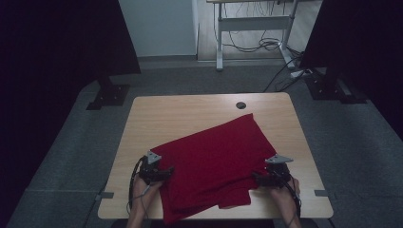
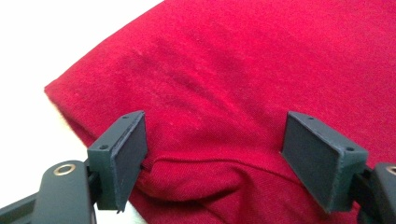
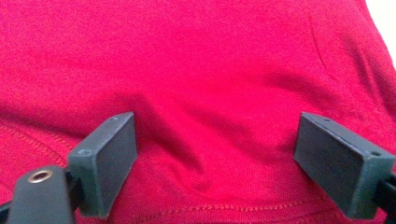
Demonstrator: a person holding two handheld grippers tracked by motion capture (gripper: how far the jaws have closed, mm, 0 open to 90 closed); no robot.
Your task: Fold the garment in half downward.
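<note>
A red cloth point(image 1: 211, 164), folded into layers, lies spread over the near half of the wooden table point(image 1: 190, 111). My left gripper point(image 1: 164, 173) rests at the cloth's left edge, pointing right. In the left gripper view its jaws stand wide apart, with the red cloth point(image 2: 243, 84) and a stitched hem fold between and beyond them; the pads are not pressing it. My right gripper point(image 1: 256, 179) sits at the cloth's right edge, pointing left. Its jaws are also wide apart over the red cloth point(image 3: 205, 84), a hem seam just ahead of them.
A small dark round hole point(image 1: 241, 105) sits near the table's far edge. Black stands point(image 1: 109, 92) flank the table on grey carpet, and a desk frame with cables point(image 1: 256, 33) stands beyond. The cloth's near corner hangs over the table's front edge.
</note>
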